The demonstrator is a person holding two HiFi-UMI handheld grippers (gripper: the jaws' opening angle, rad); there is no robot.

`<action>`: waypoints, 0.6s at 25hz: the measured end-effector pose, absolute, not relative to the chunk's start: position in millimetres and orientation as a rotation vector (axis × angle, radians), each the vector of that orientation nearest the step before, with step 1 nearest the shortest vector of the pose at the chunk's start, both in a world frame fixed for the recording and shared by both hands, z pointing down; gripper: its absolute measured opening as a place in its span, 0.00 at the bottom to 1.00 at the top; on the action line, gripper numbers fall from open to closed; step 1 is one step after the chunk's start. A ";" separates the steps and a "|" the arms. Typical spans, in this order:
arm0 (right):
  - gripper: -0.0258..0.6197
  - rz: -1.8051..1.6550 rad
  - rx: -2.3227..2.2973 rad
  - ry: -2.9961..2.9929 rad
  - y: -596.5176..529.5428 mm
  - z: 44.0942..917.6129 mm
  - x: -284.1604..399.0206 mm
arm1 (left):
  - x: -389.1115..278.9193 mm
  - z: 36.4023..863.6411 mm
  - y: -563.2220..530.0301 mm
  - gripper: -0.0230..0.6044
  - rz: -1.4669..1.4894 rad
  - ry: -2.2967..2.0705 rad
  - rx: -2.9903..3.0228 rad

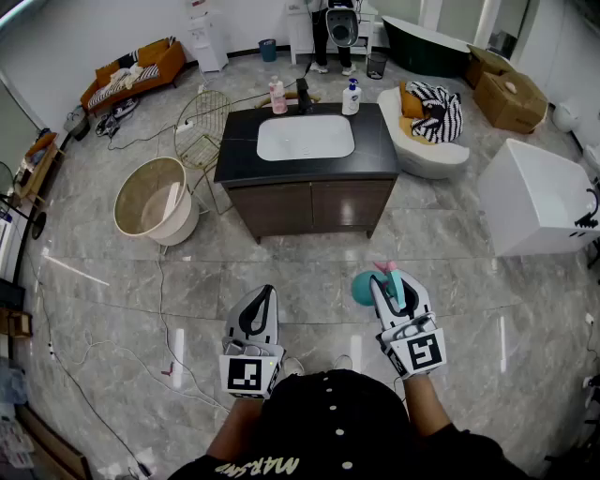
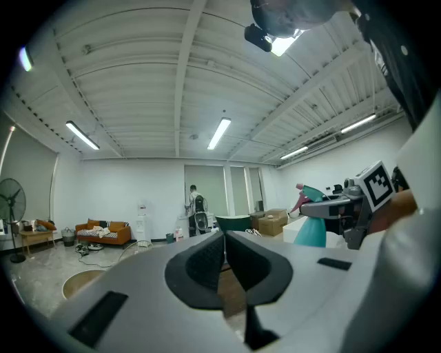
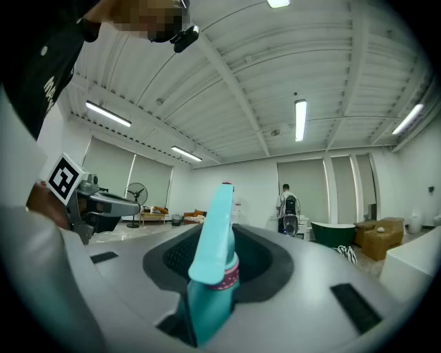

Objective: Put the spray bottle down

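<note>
A teal spray bottle (image 1: pixel 363 288) with a pink nozzle stands upright between the jaws of my right gripper (image 1: pixel 386 284), held above the marble floor in front of the vanity. In the right gripper view the bottle (image 3: pixel 210 265) fills the gap, and the pads (image 3: pixel 258 258) press on its neck. My left gripper (image 1: pixel 262 302) hangs level beside it to the left, jaws together and empty. In the left gripper view, that gripper (image 2: pixel 224 243) shows only a thin slit, with the bottle (image 2: pixel 311 232) and the right gripper (image 2: pixel 335 207) off to the right.
A dark vanity (image 1: pixel 378 153) with a white sink and several bottles stands ahead. A round beige tub (image 1: pixel 153 198) and a wire basket (image 1: pixel 201 127) are to its left, and a white box (image 1: pixel 537 198) is at the right. Cables (image 1: pixel 112 352) trail over the floor. A person (image 1: pixel 337 28) stands at the back.
</note>
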State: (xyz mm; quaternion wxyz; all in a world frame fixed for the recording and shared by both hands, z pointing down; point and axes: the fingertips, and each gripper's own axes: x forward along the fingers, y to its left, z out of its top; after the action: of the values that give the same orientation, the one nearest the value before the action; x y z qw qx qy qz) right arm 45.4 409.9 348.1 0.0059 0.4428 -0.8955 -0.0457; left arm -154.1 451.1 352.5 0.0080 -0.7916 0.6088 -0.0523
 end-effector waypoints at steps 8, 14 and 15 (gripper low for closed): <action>0.22 -0.128 1.375 -2.814 410.5 349.8 48.9 | -145.8 353.5 451.7 0.06 -0.163 1.889 -2.476; 0.22 -0.139 1.369 -2.856 408.3 346.1 63.7 | -133.0 354.7 451.4 0.06 -0.184 1.912 -2.461; 0.22 -0.133 1.366 -2.851 407.0 348.0 66.9 | -130.8 355.2 451.3 0.06 -0.188 1.921 -2.455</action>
State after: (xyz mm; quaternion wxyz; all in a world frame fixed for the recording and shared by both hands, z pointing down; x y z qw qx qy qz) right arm 66.9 407.0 348.0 -0.0111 0.4316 -0.9010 -0.0420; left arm -130.8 451.3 355.2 0.0094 -0.7861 0.6151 -0.0602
